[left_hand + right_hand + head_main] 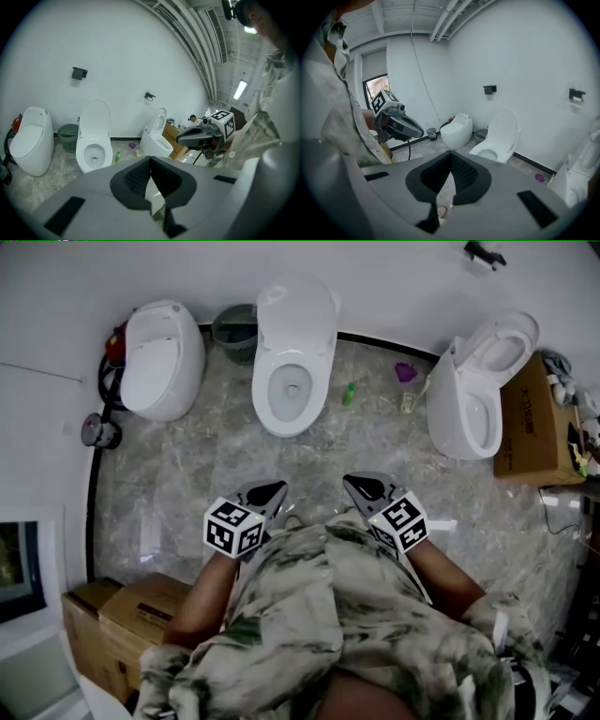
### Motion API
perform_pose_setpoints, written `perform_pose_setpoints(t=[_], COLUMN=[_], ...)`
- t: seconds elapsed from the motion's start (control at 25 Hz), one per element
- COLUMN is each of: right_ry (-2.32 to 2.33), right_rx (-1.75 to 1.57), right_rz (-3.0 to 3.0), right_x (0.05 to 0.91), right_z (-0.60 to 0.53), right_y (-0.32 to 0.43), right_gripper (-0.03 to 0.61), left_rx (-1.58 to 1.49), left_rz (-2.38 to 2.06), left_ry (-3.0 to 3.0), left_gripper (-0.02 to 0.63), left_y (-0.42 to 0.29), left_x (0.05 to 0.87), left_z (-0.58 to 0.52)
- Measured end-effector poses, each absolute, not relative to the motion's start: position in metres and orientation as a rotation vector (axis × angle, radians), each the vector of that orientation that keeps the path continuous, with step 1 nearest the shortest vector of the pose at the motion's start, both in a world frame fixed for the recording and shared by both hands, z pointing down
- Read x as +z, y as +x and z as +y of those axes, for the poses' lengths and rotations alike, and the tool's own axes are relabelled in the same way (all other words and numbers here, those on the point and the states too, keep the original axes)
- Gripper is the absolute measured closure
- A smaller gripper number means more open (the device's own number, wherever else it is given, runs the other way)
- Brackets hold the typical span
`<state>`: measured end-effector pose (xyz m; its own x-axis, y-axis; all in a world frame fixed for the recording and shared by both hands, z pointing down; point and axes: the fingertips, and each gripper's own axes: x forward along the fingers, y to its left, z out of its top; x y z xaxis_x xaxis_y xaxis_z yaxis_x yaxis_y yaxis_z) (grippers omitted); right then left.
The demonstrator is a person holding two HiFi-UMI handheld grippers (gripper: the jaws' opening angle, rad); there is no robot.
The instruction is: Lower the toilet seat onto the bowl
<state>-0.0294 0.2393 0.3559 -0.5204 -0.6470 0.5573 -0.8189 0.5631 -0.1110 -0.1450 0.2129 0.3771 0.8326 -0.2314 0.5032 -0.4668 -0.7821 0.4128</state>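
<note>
Head view: we look steeply down from over our own chest. Three toilets stand well off from 10 to 2 o'clock, the lid-up toilet (pixel 293 371) at 12.

Left gripper view: low behind its jaws, facing the wall. That toilet at 9, right gripper (pixel 180 137) at 3.

Right gripper view: likewise. Same toilet at 3, left gripper (pixel 421 132) at 9.

All three views share it.
</note>
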Motion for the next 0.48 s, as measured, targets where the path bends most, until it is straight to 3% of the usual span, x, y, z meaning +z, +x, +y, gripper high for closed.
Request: perform_pose_setpoints(t=[0.48], right_ry=[1.235], right_rx=[0.516], right_rz=[-2.293], right_x=[0.361], right_z=[0.241], right_y=[-0.059], right_gripper=[0.557], left_rx=[0.591], left_rz=[-0.446], left_ry=[2.476], left_gripper=[0.591], left_y=[-0.175], left_x=[0.389], left_z=[0.210])
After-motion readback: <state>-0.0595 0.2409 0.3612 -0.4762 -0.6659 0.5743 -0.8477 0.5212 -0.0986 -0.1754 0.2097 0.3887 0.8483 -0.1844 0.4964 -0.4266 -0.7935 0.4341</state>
